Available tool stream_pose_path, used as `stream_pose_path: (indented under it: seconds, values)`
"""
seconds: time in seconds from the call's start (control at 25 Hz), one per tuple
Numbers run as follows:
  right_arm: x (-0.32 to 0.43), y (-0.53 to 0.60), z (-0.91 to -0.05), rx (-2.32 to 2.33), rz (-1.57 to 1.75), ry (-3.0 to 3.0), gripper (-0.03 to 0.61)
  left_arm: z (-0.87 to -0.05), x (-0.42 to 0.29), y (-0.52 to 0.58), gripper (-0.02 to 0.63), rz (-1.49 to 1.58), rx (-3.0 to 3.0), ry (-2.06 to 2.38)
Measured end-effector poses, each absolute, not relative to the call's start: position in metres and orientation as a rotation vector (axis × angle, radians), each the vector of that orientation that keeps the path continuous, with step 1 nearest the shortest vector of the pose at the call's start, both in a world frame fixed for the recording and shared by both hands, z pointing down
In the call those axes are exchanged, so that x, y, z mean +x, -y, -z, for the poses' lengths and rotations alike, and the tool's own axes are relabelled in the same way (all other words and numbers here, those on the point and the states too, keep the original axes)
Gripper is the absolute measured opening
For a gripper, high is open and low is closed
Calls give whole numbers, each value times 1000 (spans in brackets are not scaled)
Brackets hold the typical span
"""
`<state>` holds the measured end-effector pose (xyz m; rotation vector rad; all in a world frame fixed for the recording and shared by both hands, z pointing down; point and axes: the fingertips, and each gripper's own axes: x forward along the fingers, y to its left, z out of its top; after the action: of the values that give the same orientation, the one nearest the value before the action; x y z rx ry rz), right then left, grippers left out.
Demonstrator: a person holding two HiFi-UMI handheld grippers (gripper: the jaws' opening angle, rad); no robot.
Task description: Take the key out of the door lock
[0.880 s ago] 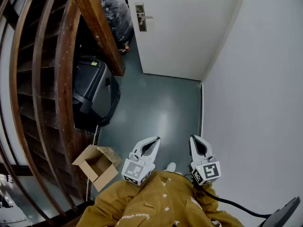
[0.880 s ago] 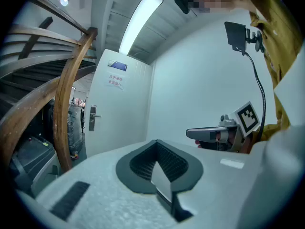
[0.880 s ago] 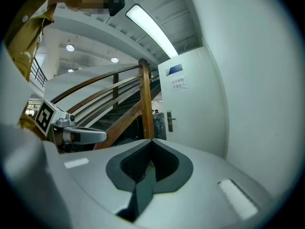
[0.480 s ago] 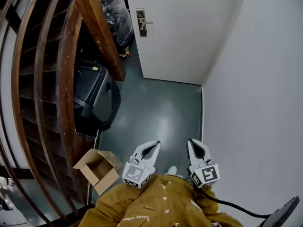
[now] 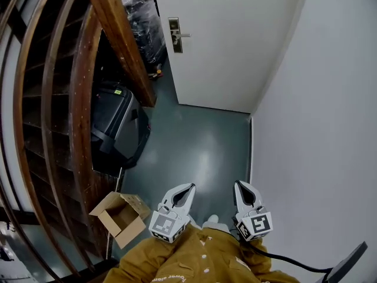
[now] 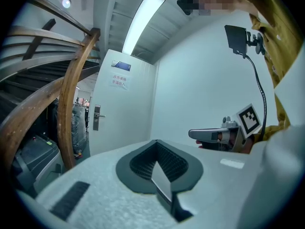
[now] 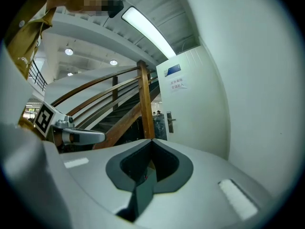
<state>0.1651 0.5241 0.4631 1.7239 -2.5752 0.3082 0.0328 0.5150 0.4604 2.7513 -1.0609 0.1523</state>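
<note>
- Both tools were held low, right in front of the person's mustard jacket (image 5: pixel 194 258) and side by side above the grey-green floor (image 5: pixel 200 140).
- The left tool (image 5: pixel 187 188) had its jaws pressed together at the tips with nothing between them, same story in its own view (image 6: pixel 155 143).
- The right tool (image 5: pixel 242 186) was also pinched closed and empty (image 7: pixel 151 142).
- The white door (image 5: pixel 235 46) stood at the far end of the floor, well apart from both tools.
- Its lock plate (image 5: pixel 174 35) with the handle sat at the door's left edge. The key was too small to make out from here, honestly.
- A curved wooden stair railing (image 5: pixel 118 34) ran down the left side, with a black bin (image 5: pixel 115 119) under it.
- An open cardboard box (image 5: pixel 121 214) lay on the floor just left of the left tool.
</note>
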Motion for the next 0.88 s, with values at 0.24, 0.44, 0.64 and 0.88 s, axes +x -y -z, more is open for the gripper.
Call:
stream_pose_path:
  seconds: [0.24,0.44,0.64,0.88]
  values:
    - [136,-458,-468,1579,-300,2613,6,-470,13,-455,-2,-145,2686,1111]
    - [105,-362,-471,1535,-269,2624,6,-475,-15,-364,-2,-130,2687,1123]
    - [80,-257,-458,1610,-248,2593,6,-462,-58,-266,-2,-113,2700,1129]
    - [66,-164,-450,1637,-275,2574,6,-459,-84,-174,-2,-128,2689,1130]
